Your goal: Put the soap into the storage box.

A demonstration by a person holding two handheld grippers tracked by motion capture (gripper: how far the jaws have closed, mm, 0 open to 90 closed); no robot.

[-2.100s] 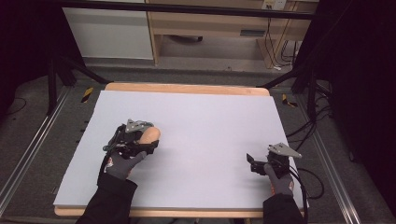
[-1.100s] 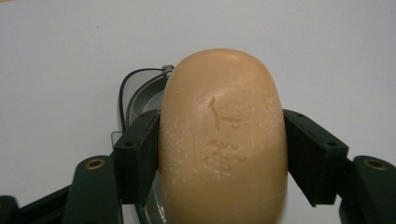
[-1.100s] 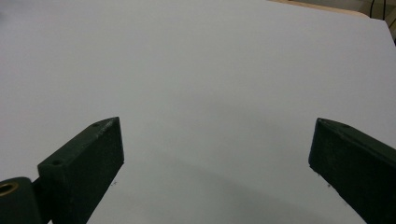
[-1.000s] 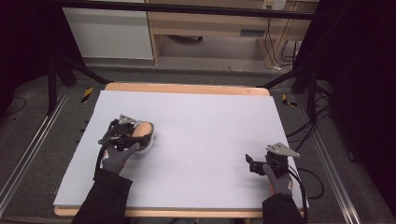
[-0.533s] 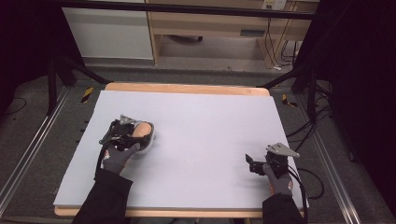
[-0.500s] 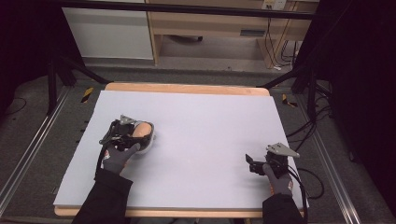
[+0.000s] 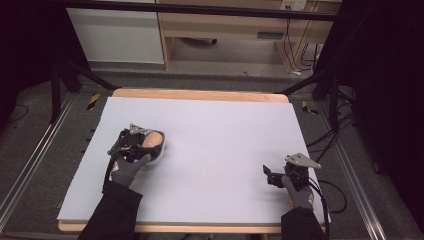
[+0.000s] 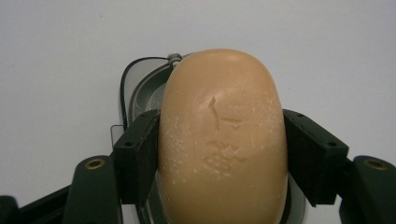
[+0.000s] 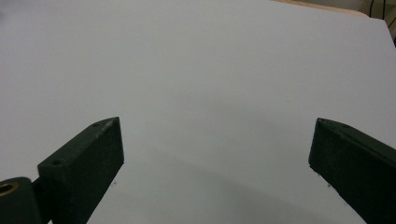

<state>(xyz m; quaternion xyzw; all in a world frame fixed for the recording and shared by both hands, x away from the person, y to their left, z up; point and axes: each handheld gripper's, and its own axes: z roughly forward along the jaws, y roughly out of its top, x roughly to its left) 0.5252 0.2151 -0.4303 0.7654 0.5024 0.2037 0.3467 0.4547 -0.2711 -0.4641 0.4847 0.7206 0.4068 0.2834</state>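
We see our left hand-held gripper [image 8: 223,154] squeezing the smooth orange oval soap bar [image 8: 223,140] | soap over the grey dish [image 8: 140,88], bench's [image 7: 215,135] 9 o'clock side | right hand-held gripper [image 9: 217,163] wide open, 4 o'clock

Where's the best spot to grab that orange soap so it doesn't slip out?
Probably across the soap bar's two long flat sides, near its middle, coming from above along its length. The ends are rounded and would likely squeeze out. The left gripper grips it just so, one black jaw against each side, above the soap dish. The right gripper waits open.
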